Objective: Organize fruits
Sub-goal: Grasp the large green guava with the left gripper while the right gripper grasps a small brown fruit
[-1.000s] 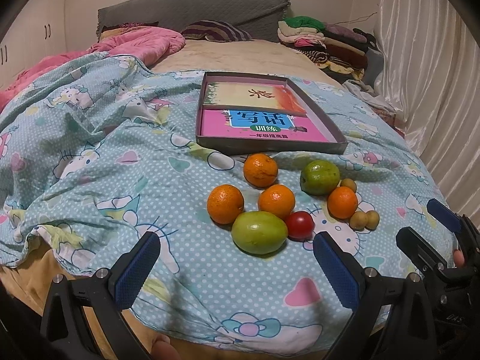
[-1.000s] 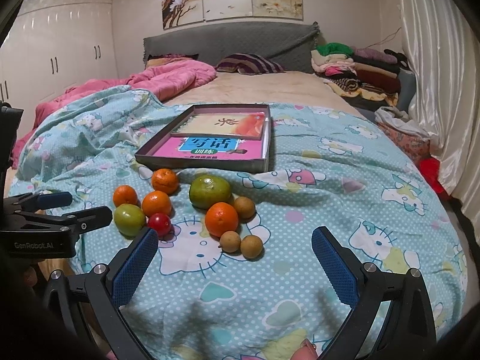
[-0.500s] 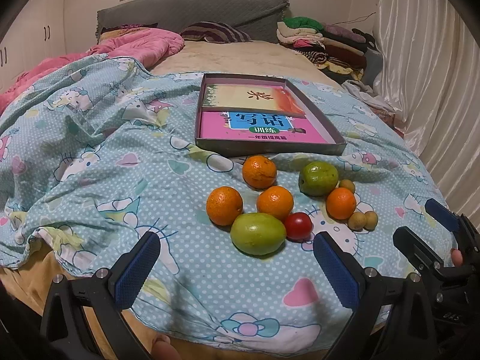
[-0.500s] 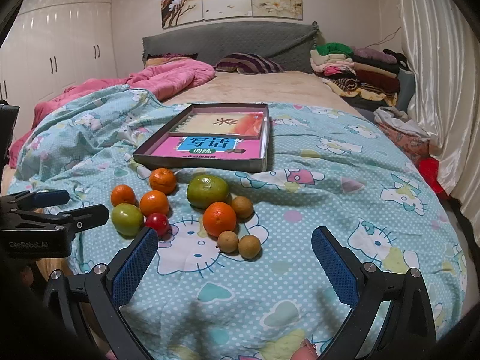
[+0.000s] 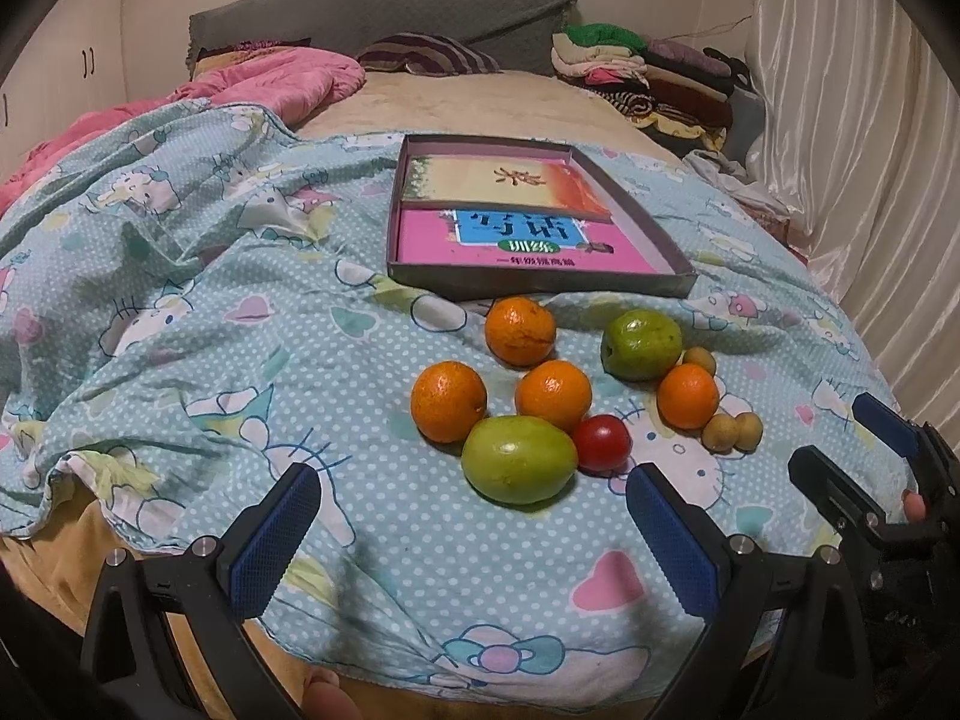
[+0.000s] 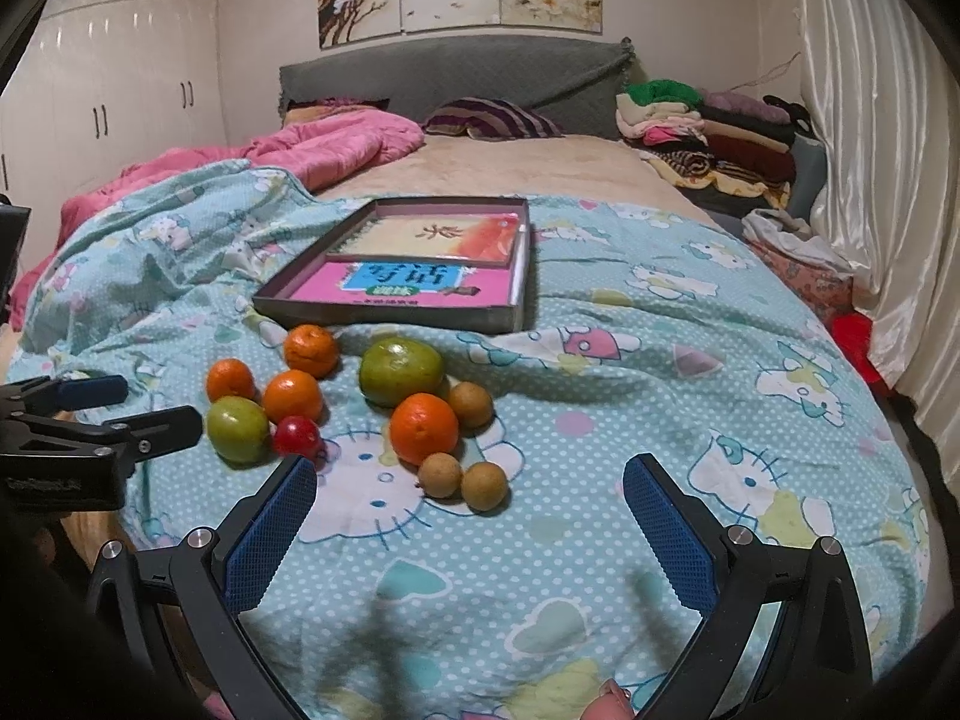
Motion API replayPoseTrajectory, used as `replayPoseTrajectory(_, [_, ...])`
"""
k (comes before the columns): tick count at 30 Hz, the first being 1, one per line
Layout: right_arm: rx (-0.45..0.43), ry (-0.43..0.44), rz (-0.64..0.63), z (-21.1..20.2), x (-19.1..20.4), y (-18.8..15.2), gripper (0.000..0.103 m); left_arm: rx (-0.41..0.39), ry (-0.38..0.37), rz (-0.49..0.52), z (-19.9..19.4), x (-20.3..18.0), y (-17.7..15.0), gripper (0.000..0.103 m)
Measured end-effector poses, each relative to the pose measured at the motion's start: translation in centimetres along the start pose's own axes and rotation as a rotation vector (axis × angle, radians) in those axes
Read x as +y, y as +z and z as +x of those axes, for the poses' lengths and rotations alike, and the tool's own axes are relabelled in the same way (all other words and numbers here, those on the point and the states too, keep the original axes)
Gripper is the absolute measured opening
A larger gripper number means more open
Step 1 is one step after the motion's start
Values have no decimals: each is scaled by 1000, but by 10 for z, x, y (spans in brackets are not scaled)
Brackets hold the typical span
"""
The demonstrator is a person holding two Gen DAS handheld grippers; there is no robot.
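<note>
A cluster of fruit lies on the blue patterned bedspread: several oranges (image 5: 449, 401), two green fruits (image 5: 519, 459) (image 6: 401, 372), a red tomato (image 5: 602, 442) and small brown longans (image 6: 462, 480). Behind them sits a shallow grey box (image 5: 672, 286) with books inside; it also shows in the right wrist view (image 6: 390, 317). My left gripper (image 5: 474, 534) is open and empty, just short of the near green fruit. My right gripper (image 6: 471, 534) is open and empty, just short of the longans.
A pink quilt (image 6: 312, 150) lies at the bed's far left. Folded clothes (image 6: 708, 126) are stacked at the far right by the white curtain (image 6: 870, 150). The bed's near edge runs just below the grippers.
Both grippers have edged slightly forward toward the fruit. Nothing was picked up or moved.
</note>
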State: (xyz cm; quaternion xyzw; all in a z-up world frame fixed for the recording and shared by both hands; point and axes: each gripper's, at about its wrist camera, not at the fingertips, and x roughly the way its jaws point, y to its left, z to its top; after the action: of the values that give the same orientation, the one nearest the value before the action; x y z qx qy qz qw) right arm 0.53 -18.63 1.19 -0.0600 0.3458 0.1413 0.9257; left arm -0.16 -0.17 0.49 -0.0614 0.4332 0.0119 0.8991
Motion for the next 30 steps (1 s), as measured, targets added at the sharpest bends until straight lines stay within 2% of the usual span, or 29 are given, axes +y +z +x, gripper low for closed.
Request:
replayPoseTrajectory(5, [58, -52, 27, 16, -16, -3, 102, 32, 7, -13, 10, 9, 0, 102])
replayPoseTrajectory(10, [111, -61, 36, 31, -28, -7, 102, 57, -16, -28, 17, 16, 0, 102])
replayPoseTrajectory(11, [119, -60, 31, 33, -29, -8, 100, 62, -23, -25, 18, 16, 0, 97])
replayPoseTrajectory(14, [136, -55, 14, 39, -29, -9, 91, 84, -48, -8, 23, 12, 1, 86])
replayPoseTrajectory(16, [151, -48, -1, 45, -30, -9, 76, 85, -54, 7, 24, 7, 1, 84])
replayPoseTrajectory(17, [163, -38, -2, 47, -30, -9, 66, 85, -57, 14, 25, 5, 1, 81])
replayPoseTrajectory(18, [175, -20, 0, 50, -31, -9, 61, 88, -63, 20, 26, 3, 2, 78])
replayPoseTrajectory(25, [170, 19, -65, 54, -18, -7, 49, 101, -84, 44, 32, -4, 4, 64])
replayPoseTrajectory(30, [181, 47, -95, 62, -14, -5, 34, 114, -100, 52, 38, -7, 5, 57])
